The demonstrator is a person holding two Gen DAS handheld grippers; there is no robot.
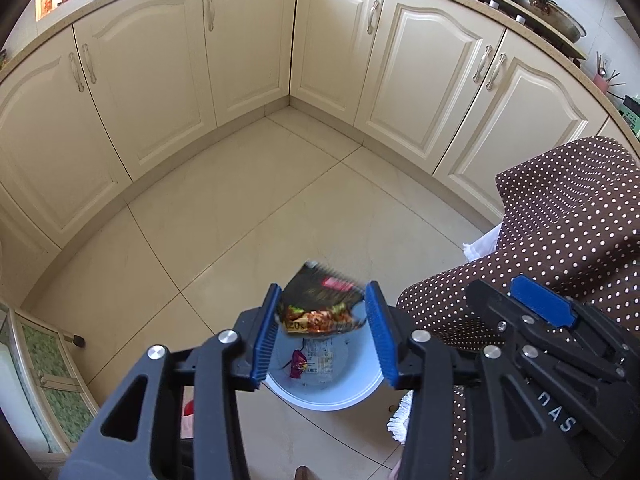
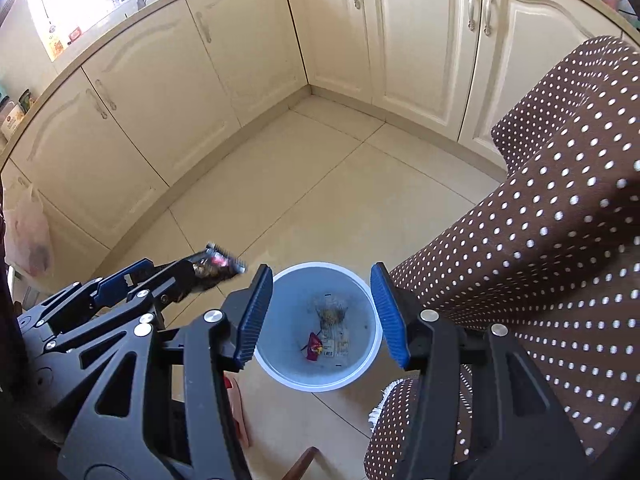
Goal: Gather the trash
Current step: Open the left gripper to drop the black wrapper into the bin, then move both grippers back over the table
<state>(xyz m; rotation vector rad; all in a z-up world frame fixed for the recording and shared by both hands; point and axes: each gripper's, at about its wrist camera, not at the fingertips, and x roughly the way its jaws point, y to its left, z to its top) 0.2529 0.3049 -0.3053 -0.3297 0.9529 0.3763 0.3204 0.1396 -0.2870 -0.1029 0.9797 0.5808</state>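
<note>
A dark crumpled snack wrapper (image 1: 320, 304) hangs between the blue pads of my left gripper (image 1: 322, 308), right above the white bin (image 1: 320, 398). Its top edge is blurred while the fingers are sharp, so it looks loose rather than pinched. In the right wrist view the same wrapper (image 2: 220, 264) sits at the left gripper's (image 2: 188, 274) tips, left of the bin (image 2: 320, 385). My right gripper (image 2: 320, 312) stands open over the bin with nothing between its fingers; it is also seen from the side (image 1: 516, 304). A clear wrapper (image 2: 334, 336) and a small red one (image 2: 314, 347) lie inside the bin.
Cream cabinets (image 1: 248, 48) line the corner behind the tiled floor (image 1: 240, 208). A brown polka-dot cloth (image 2: 540, 240) with a white fringe hangs close on the right of the bin. A plastic bag (image 2: 28, 232) hangs at far left. Pans (image 1: 552, 12) sit on the stove.
</note>
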